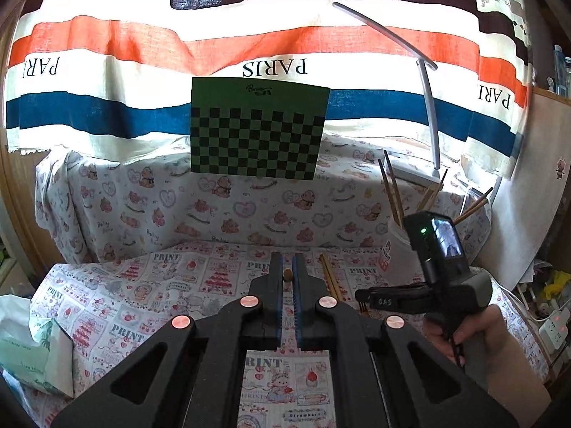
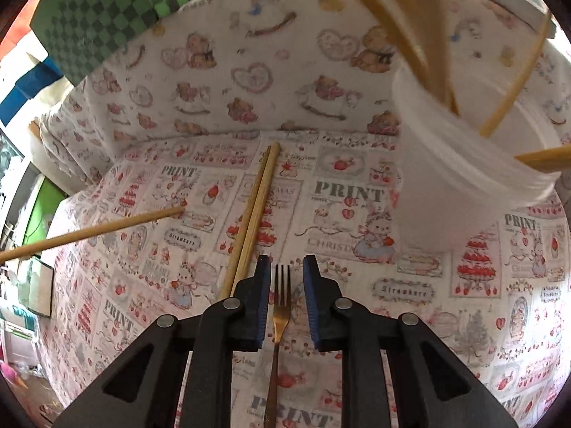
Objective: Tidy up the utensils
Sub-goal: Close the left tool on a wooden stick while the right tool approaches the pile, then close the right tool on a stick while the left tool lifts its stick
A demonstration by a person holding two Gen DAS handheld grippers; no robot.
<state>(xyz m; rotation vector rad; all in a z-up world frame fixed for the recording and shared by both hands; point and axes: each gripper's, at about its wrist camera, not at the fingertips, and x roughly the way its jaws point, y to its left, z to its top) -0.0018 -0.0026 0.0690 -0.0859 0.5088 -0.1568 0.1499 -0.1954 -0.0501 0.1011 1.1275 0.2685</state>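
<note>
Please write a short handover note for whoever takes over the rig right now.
Left gripper: shut on a single chopstick.
Right gripper: open, pads either side of the gold fork lying on the tablecloth, not gripping.
White cup: already holds several chopsticks.
Pair of chopsticks: loose on the cloth beside the fork.
Left to do: the fork, the held chopstick and the loose pair.

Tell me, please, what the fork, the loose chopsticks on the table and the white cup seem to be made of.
Fork: probably metal with a gold or copper-coloured finish, since it is thin and slightly glossy.
Chopsticks: likely bamboo or wood, judging by the matt, pale tan colour; no grain is visible.
White cup: apparently plastic or foam, matt with faint horizontal ridges; paper is also possible.
</note>
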